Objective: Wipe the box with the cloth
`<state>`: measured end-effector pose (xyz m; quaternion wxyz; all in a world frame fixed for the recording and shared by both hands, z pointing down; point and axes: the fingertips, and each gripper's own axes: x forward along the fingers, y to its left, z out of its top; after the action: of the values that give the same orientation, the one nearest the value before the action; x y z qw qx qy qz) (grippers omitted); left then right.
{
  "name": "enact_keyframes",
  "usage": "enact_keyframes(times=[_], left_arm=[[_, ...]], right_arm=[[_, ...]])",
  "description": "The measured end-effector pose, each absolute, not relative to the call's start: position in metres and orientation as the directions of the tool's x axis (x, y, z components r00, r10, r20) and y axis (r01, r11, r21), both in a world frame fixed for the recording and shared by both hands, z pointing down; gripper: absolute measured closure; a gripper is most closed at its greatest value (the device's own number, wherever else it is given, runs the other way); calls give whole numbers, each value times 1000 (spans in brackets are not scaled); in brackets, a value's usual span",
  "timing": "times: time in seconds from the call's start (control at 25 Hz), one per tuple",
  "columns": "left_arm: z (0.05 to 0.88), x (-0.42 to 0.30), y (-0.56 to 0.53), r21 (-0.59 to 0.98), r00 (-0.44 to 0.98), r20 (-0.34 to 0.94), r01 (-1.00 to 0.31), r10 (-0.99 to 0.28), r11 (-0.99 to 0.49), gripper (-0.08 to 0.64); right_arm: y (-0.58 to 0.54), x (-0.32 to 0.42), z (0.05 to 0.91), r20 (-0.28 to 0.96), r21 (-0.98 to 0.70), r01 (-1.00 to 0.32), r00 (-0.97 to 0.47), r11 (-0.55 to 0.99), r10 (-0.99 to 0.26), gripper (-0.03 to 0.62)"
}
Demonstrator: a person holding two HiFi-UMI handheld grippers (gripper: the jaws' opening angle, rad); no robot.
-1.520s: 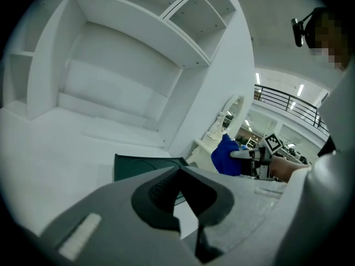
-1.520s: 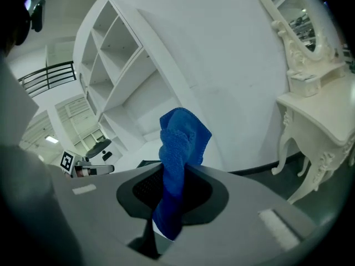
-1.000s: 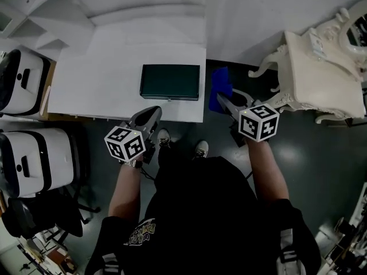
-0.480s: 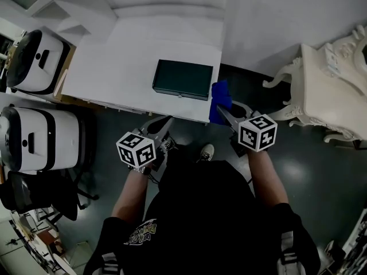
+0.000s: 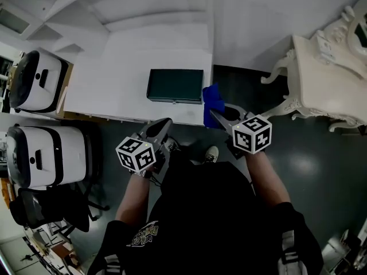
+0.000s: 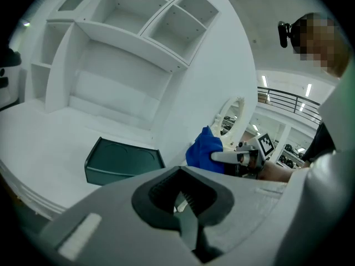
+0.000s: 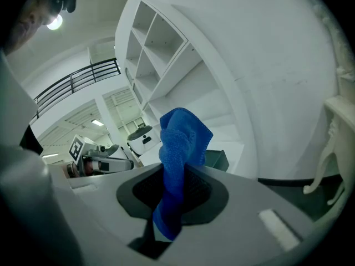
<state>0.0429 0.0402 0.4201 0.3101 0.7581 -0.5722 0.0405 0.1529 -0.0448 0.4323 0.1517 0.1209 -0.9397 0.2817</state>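
A dark green box point(image 5: 175, 85) lies flat near the front right corner of the white desk point(image 5: 109, 85); the left gripper view shows the box point(image 6: 123, 160) low at left. My right gripper point(image 5: 215, 114) is shut on a blue cloth point(image 5: 213, 98), held just off the desk's right edge beside the box. In the right gripper view the cloth point(image 7: 178, 165) stands up from between the jaws, with the box point(image 7: 216, 159) behind it. My left gripper point(image 5: 163, 124) hangs below the desk's front edge, shut and holding nothing.
Two white and black machines point(image 5: 40, 79) point(image 5: 46, 156) stand to the left of the desk. An ornate cream table point(image 5: 327, 76) is at the right. White shelving point(image 6: 133, 32) rises behind the desk. Dark floor point(image 5: 298, 165) lies below.
The head view has shifted a little. My right gripper with the cloth has come closer to the box's right end. The left gripper stays below the desk edge.
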Motion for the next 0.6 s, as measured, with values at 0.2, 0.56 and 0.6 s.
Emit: enact_keyframes(times=[0.2,0.56,0.6], left_arm=[[423,46,33,433,353,413,-887,-839,-160,559],[419,40,38,427,327,416,-894,-849,-135,559],[418,38,41,429,320,416,-895,-851,-127,559]], right_arm=[[-42,157,435,361,-495,-316,-922,810,-139,502],[-38,150,434,356,-504,-291,-928,813,-111,502],[-38,147,434,355,-505,-286,-929,814,-106,502]])
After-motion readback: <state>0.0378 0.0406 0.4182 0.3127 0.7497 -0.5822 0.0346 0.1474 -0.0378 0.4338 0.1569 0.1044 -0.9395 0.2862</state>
